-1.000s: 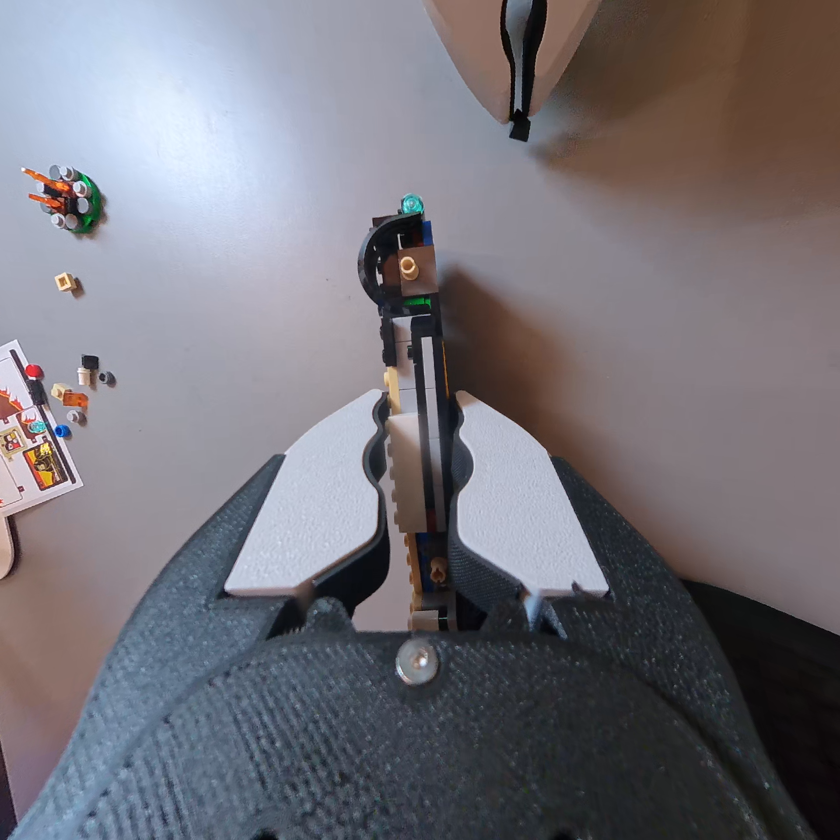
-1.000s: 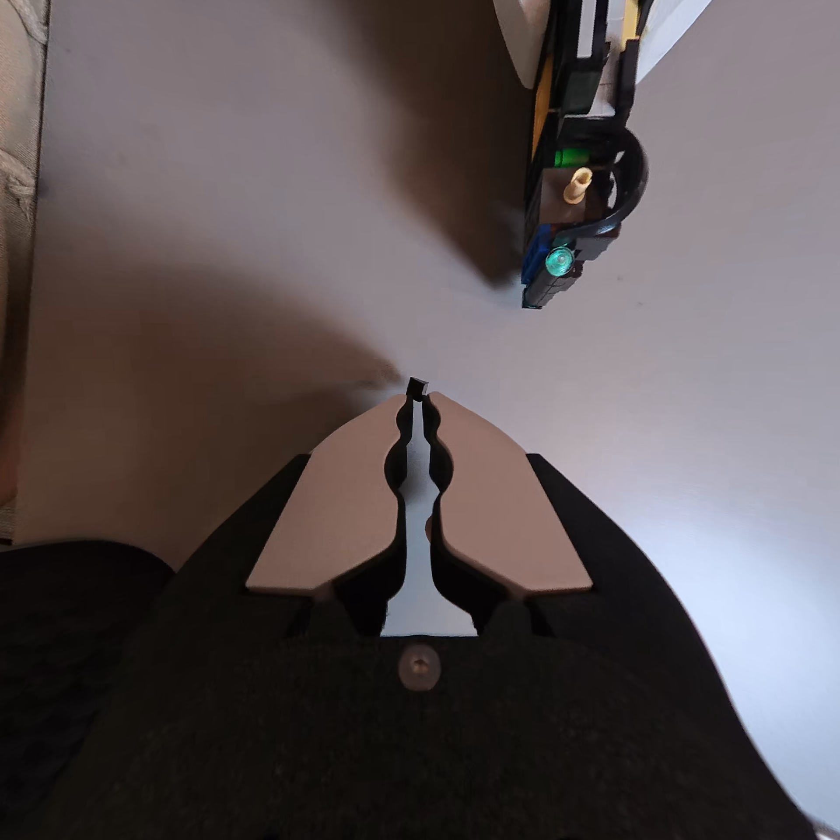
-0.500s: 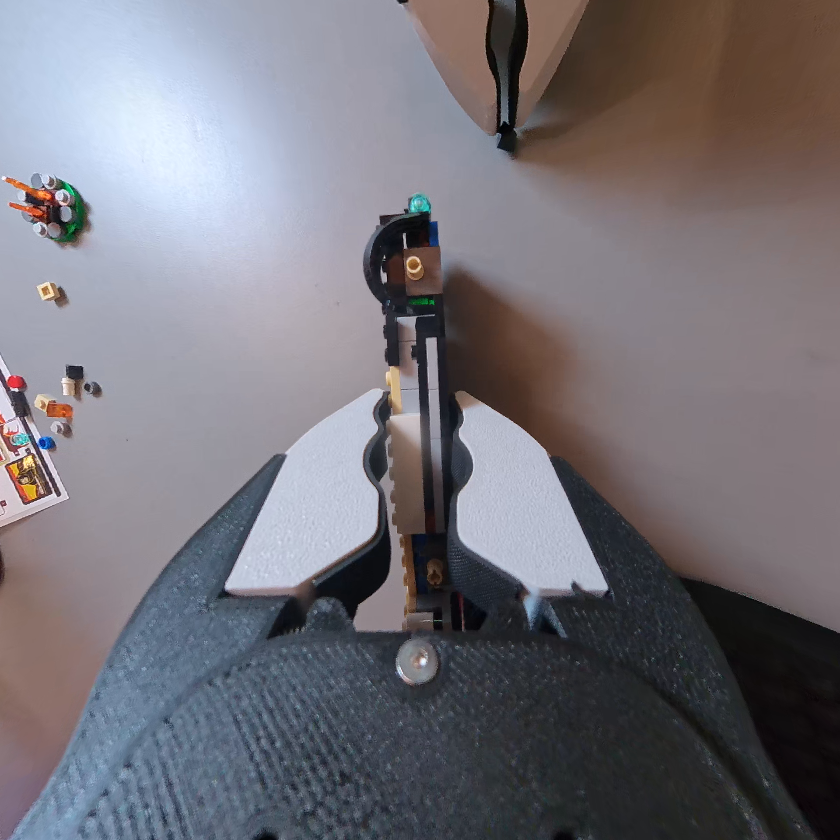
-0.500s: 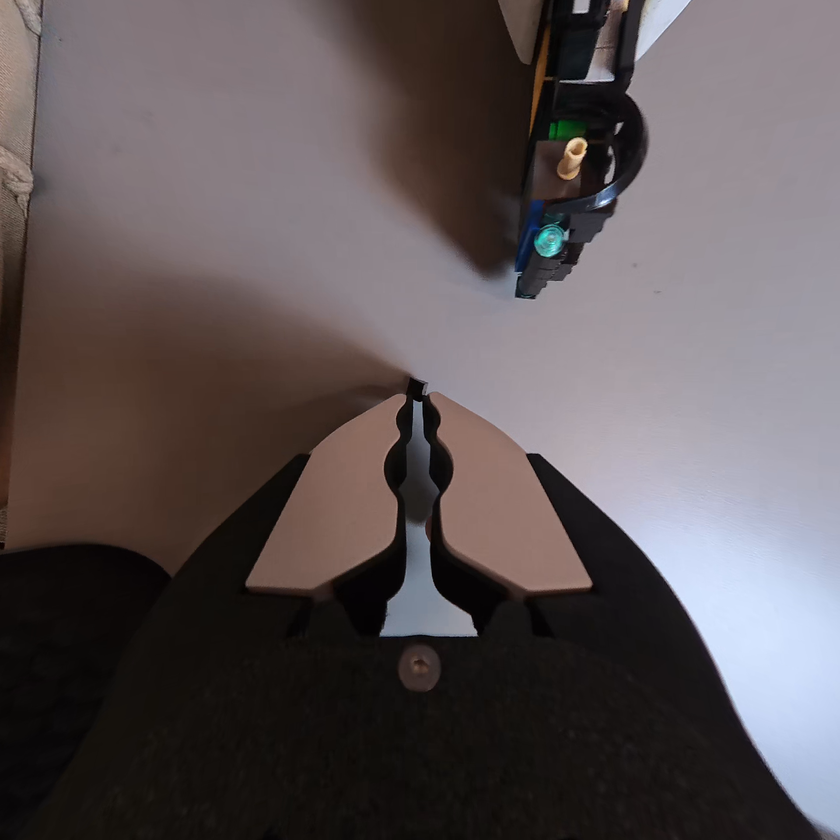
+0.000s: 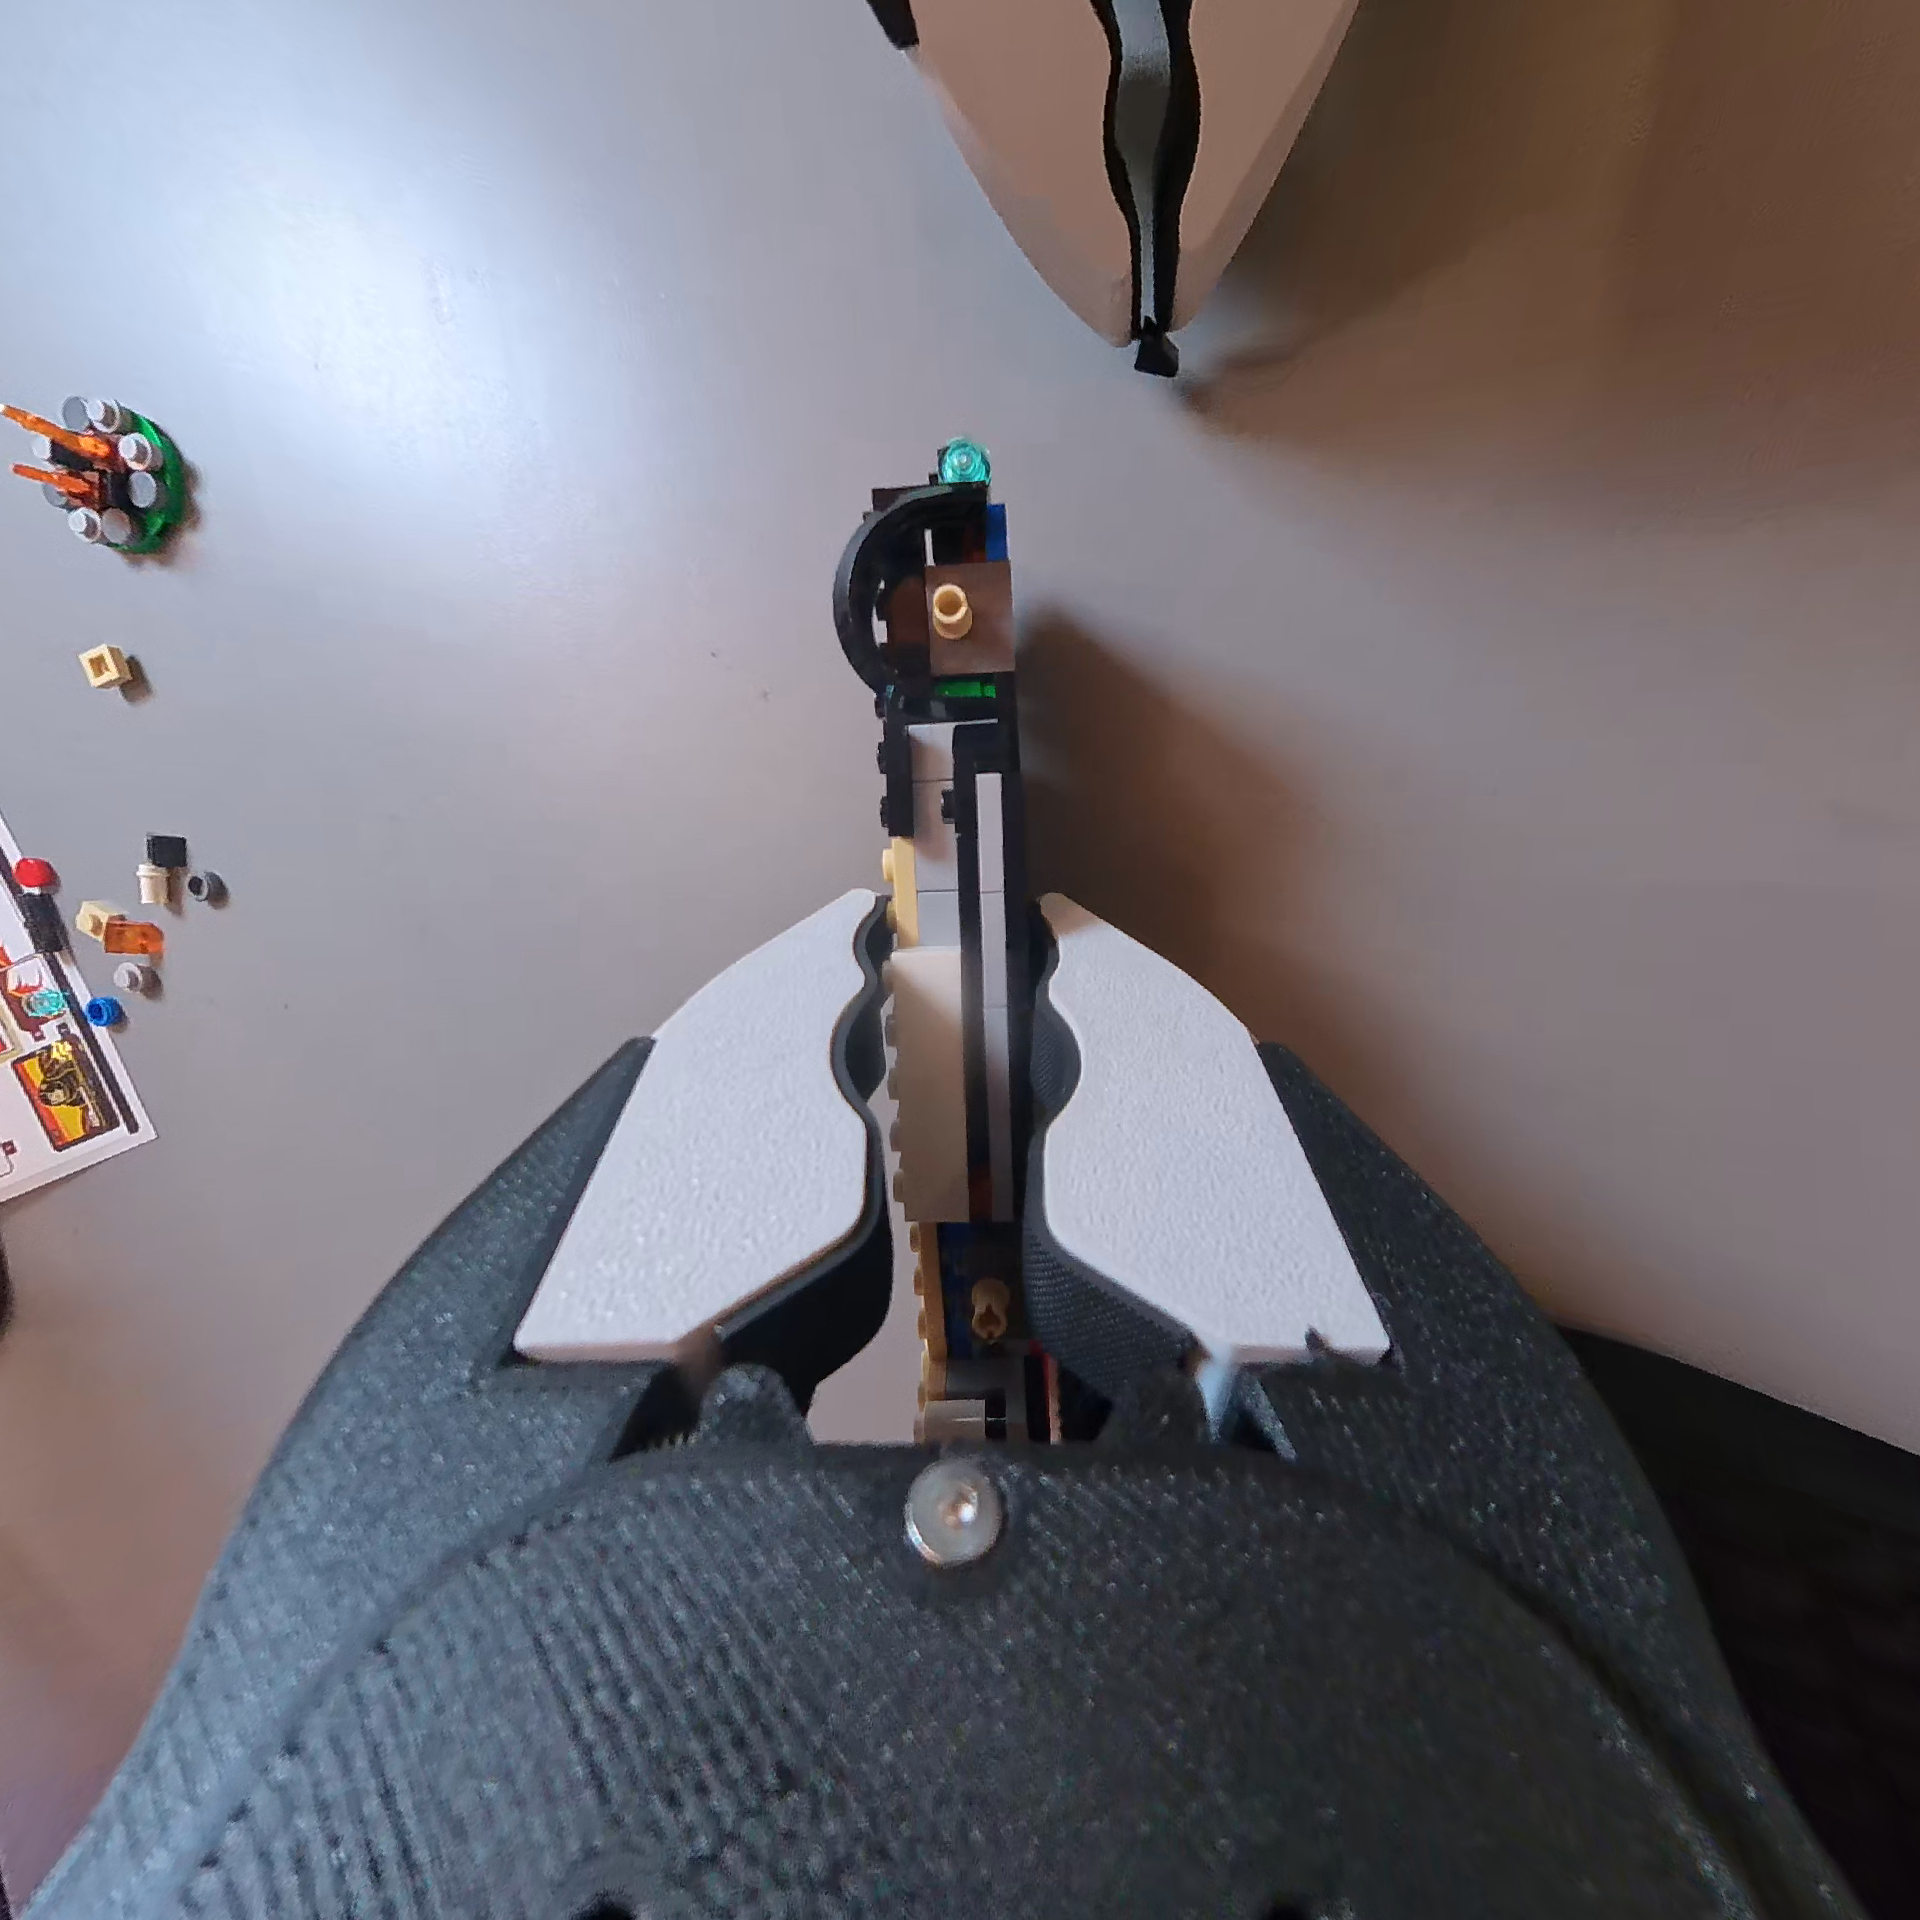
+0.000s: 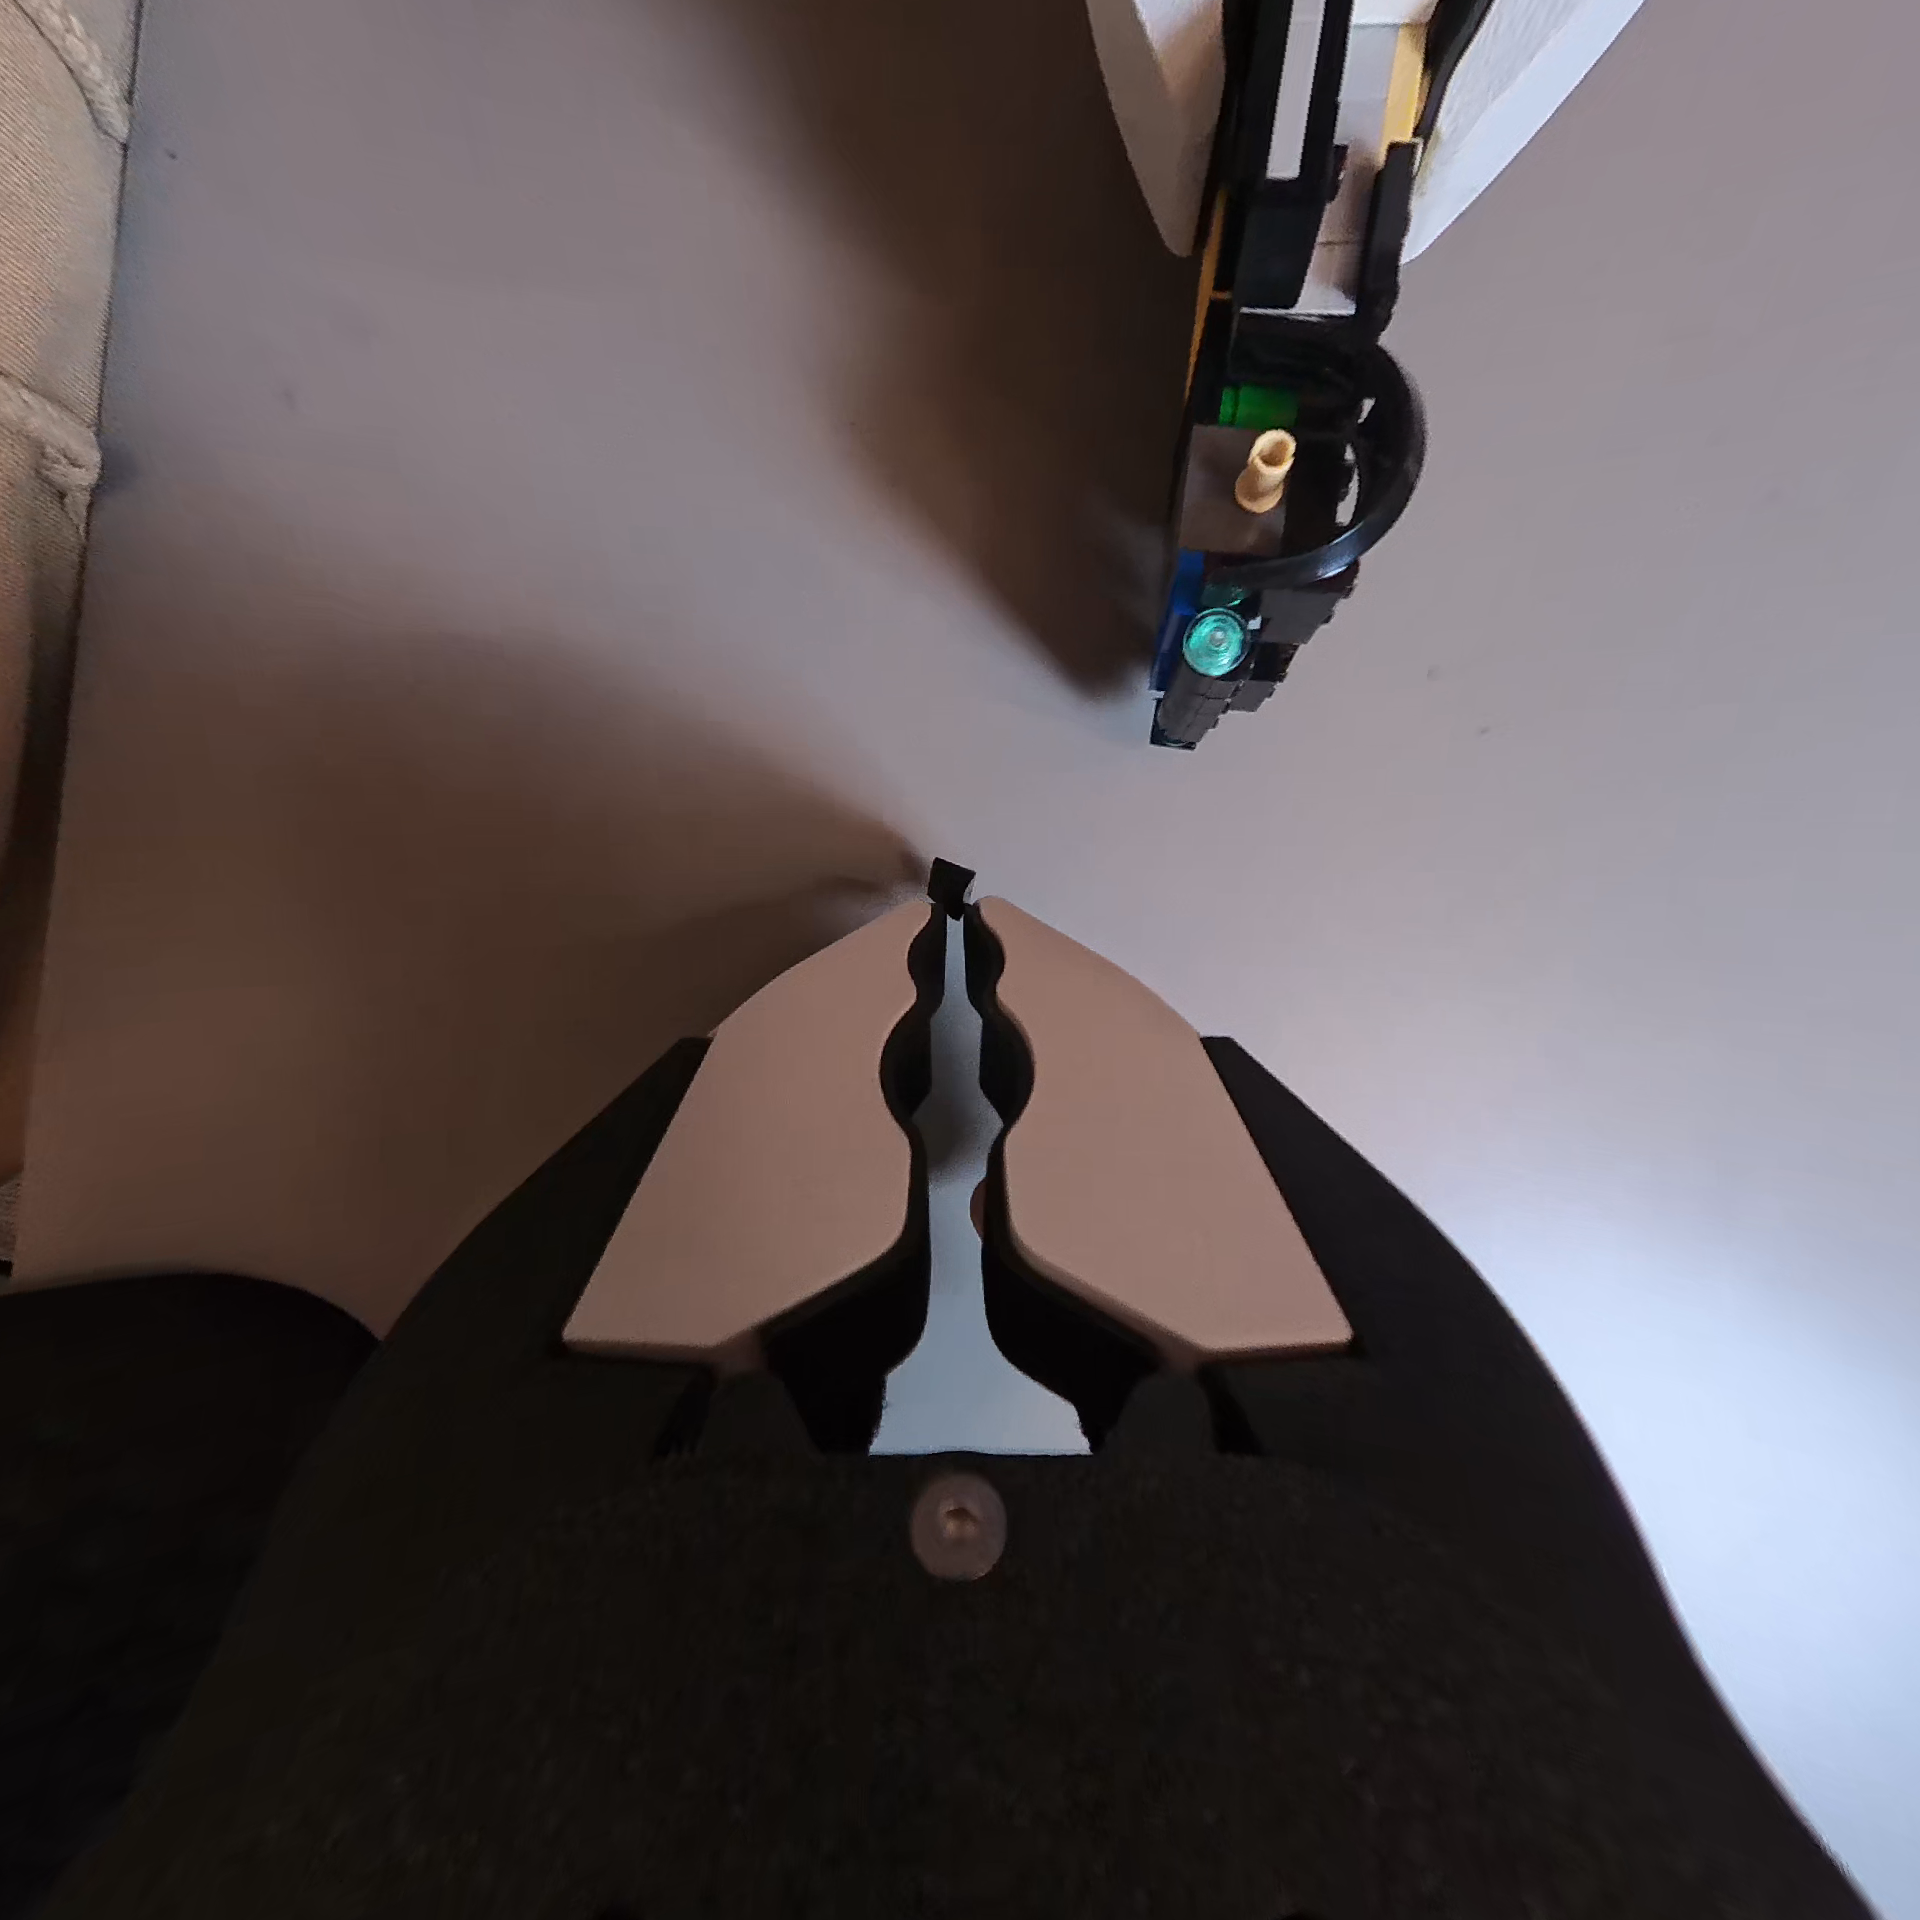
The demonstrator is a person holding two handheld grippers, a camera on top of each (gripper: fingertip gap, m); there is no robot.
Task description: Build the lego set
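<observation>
Left gripper [image 5: 961, 914]: jaws part-closed, both pads pressed on the flanks of a long, narrow brick-built model [image 5: 951, 831], held edge-on and pointing away from the camera. Model is mostly black, grey and white, with a tan strip on its left side. At the far end: a black curved arch, a brown block with a tan peg [image 5: 953, 606], a green piece below it, and a clear teal round stud [image 5: 964, 460] at the tip. Model is held over a grey table [image 5: 520, 312].

Left edge of the left wrist view, on the table: a green round plate with grey studs and orange flame pieces [image 5: 109, 473]; below it a lone tan square piece [image 5: 104, 665]; then a scatter of small loose pieces [image 5: 135, 925] (black, tan, orange, grey, blue, red) beside a printed sheet [image 5: 52, 1081].

Right gripper [image 6: 952, 902]: jaws almost together, tips pinching a tiny black piece [image 6: 952, 886] that sticks out past the fingertips. Same gripper appears top right in the left wrist view, with the black piece at its tip [image 5: 1155, 353], near the teal end of the model but apart from it. In the right wrist view the model sits upper right, teal stud toward the camera. Beige fabric [image 6: 47, 312] runs along the left edge.
</observation>
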